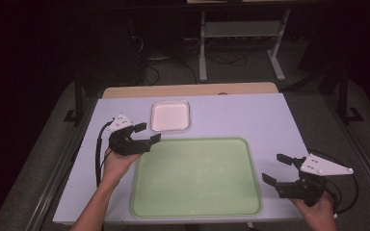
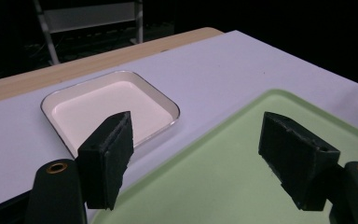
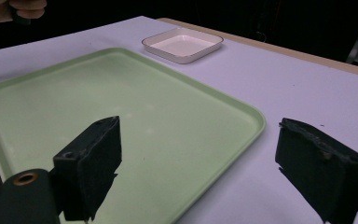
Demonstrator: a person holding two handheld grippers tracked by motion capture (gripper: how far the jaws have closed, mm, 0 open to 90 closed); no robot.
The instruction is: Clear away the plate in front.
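Observation:
A light green tray (image 1: 196,179) (image 2: 242,158) (image 3: 98,107) lies in the middle of the white table, with nothing on it. Behind it sits a small white dish (image 1: 170,116) (image 2: 107,105) (image 3: 182,45), also bare. My left gripper (image 1: 147,133) (image 2: 198,158) is open at the tray's far left corner, its jaws pointing right between dish and tray. At the tray's right edge my right gripper (image 1: 275,168) (image 3: 214,172) is open too, jaws aimed left, holding nothing.
The white table top (image 1: 250,115) ends in a wooden strip (image 1: 188,90) at the back. Beyond it stand a metal frame (image 1: 241,33) and floor cables in the dark. A hand (image 3: 14,9) shows at the top left of the right gripper view.

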